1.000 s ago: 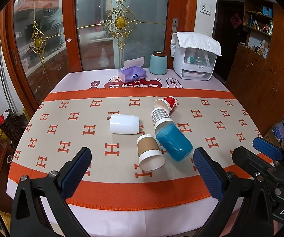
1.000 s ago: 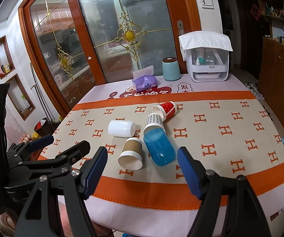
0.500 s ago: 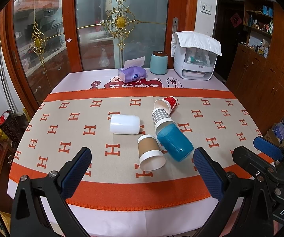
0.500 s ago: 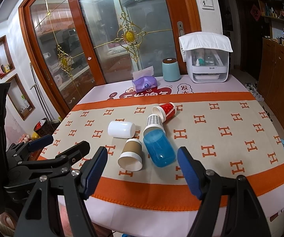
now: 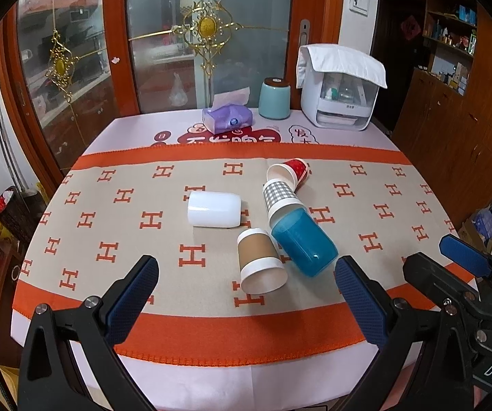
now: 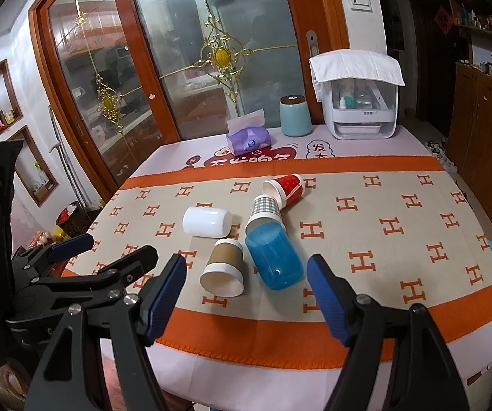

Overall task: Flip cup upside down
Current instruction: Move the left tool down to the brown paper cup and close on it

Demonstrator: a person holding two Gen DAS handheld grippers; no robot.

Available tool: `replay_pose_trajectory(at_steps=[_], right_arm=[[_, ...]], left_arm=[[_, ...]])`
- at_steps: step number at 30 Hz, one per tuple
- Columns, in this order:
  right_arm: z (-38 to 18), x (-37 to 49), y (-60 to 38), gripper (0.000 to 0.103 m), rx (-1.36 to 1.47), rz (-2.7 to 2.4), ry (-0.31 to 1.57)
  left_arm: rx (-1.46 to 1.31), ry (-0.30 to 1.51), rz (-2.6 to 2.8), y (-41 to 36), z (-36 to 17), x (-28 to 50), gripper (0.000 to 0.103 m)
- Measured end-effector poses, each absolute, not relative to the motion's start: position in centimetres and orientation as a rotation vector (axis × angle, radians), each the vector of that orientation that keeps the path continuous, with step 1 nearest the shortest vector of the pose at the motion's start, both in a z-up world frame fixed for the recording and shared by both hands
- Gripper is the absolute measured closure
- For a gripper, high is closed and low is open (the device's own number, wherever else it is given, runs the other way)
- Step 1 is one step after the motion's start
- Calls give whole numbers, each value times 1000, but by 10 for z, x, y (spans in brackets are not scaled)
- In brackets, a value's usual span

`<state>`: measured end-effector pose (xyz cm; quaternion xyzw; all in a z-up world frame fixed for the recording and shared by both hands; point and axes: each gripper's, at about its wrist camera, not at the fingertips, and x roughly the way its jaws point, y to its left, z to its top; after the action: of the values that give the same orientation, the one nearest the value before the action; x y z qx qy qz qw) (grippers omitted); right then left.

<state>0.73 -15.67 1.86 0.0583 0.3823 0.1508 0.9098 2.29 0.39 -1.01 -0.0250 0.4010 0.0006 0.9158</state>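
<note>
Over near table edge, left gripper w/ jaws wide apart, gripping nothing; right gripper likewise spread & empty. Ahead on H-pattern cloth, five cups on sides: brown cup nearest, mouth toward cams, touching blue cup; checked cup, red cup, white cup beyond. Best to straddle brown body mid-wall, squeeze lightly, rotate rim down. Vs 1 s back: basically no change, barely any drift
</note>
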Motion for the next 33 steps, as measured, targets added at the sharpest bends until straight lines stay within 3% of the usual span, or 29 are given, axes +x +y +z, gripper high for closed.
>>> replay_pose_trajectory(at_steps=[12, 19, 33], right_arm=[[-7, 45, -159, 30, 148, 310, 858], [-30, 74, -166, 30, 201, 311, 939], [-105, 124, -168, 52, 376, 341, 1177]], left_arm=[[-84, 981, -69, 3, -42, 72, 1], [-202, 1173, -115, 16, -83, 119, 1], [-313, 1403, -73, 32, -161, 174, 1]])
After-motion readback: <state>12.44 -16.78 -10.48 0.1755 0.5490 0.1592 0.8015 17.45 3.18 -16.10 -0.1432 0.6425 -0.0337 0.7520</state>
